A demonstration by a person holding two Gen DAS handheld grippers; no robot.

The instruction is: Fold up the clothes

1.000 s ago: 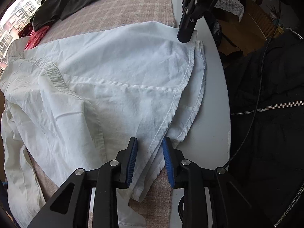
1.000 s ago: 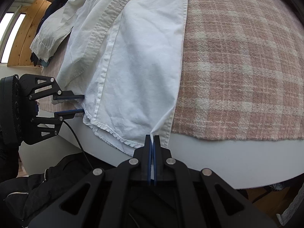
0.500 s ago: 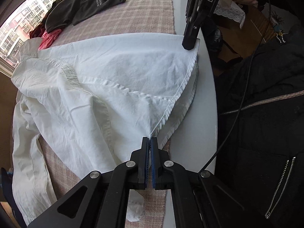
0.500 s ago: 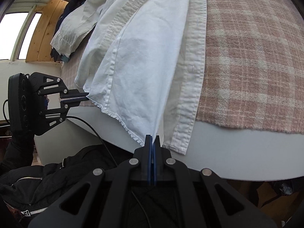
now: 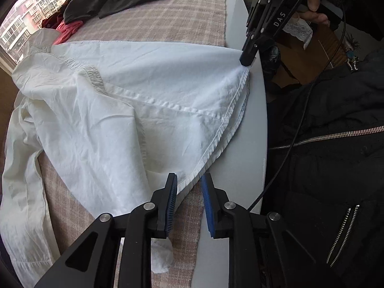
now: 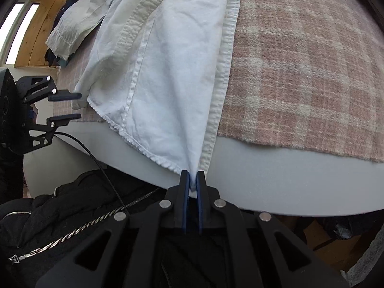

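Spreading white shirt (image 5: 134,110) flat, fold not yet begun. Right gripper (image 6: 191,187) clamped on hem corner; left gripper (image 5: 189,187) jaws parted, empty, straddling hem. Next: close left on hem, tension evenly.

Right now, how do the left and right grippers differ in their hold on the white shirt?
The left gripper is open, the hem lying loose between its fingers; the right gripper is shut on the white shirt, pinching a hem corner. Left sits over the plaid cloth, right beyond the table. Both meet the same hem.

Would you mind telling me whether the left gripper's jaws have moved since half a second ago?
Yes: the left gripper, then clamped on the white shirt hem, now stands open around it.
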